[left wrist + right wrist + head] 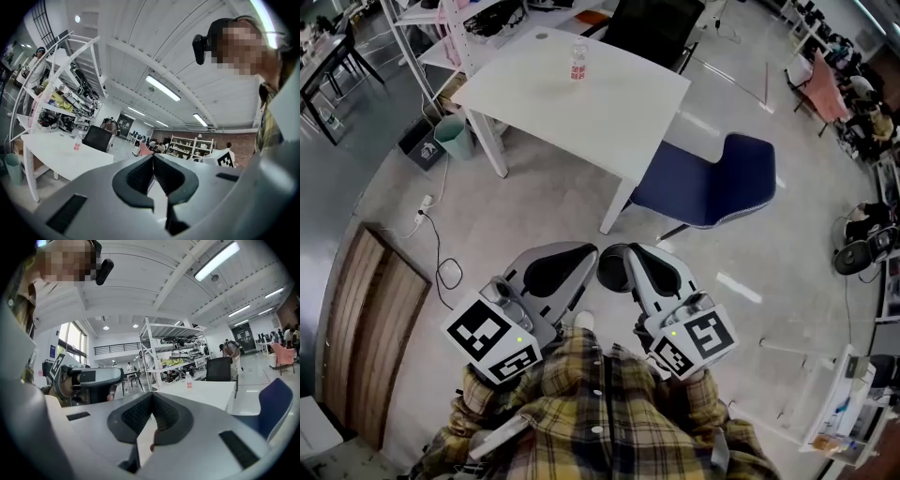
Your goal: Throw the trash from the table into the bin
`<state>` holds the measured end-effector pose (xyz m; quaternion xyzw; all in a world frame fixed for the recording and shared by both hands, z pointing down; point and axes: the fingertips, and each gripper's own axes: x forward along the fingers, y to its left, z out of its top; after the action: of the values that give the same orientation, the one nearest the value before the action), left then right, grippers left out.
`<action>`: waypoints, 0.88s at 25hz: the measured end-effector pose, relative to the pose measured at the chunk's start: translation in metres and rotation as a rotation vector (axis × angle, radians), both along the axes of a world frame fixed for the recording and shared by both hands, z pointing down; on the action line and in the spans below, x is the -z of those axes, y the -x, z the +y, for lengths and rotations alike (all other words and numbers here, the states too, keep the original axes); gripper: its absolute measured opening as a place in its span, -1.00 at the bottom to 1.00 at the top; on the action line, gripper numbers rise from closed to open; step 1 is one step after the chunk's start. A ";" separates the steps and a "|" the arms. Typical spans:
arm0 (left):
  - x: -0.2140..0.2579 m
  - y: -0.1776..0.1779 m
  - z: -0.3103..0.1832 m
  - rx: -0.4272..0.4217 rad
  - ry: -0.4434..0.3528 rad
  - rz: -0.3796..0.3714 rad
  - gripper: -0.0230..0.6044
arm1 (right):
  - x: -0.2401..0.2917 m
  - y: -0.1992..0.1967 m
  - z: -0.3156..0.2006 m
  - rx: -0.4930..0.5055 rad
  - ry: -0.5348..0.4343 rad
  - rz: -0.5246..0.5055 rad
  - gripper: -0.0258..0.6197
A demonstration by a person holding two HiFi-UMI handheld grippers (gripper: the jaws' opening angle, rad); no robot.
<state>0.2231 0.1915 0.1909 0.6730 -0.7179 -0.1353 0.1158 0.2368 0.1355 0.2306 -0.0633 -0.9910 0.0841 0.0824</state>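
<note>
Sleeves of yellow plaid shirt (pixel 600 412) are nearest, the person holding both tools in close to the body. The left gripper (pixel 572 262) has its jaws clenched together with nothing between the ribbed pads. The right gripper (pixel 623 267) is the same, pressed shut and empty, and the two noses are just beside each other over the pale floor.

Beyond them a blue padded chair (pixel 712 183) stands by the near corner of the white rectangular bench (pixel 609 112). Well apart from both grippers, a small clear plastic bottle with a red label (pixel 578 64) stands upright, alone, toward the bench's far side. A pale green plastic bin (pixel 455 136) sits on the floor by the bench's left end, beside a dark box.

From where I stand the bottle looks light. It is probably thin-walled, so it would give under a hard squeeze, and smooth enough to slip or topple if nudged. I'd take it across the labelled middle, jaws opened wide first and closed gently. Whether any liquid is inside I can't tell.
</note>
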 end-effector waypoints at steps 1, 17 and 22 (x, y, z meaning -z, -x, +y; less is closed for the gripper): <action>-0.001 -0.002 0.000 0.005 0.002 -0.001 -0.89 | -0.002 -0.002 -0.001 0.003 0.003 0.001 -0.92; -0.015 0.078 0.017 0.059 0.003 0.008 -0.89 | -0.022 0.079 0.019 0.061 0.012 0.033 -0.92; -0.008 0.153 0.026 0.042 -0.006 -0.005 -0.89 | -0.019 0.152 0.028 0.050 -0.003 0.029 -0.92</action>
<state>0.0703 0.2173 0.1993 0.6583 -0.7319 -0.1382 0.1090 0.0844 0.1636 0.2498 -0.0867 -0.9880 0.0813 0.0990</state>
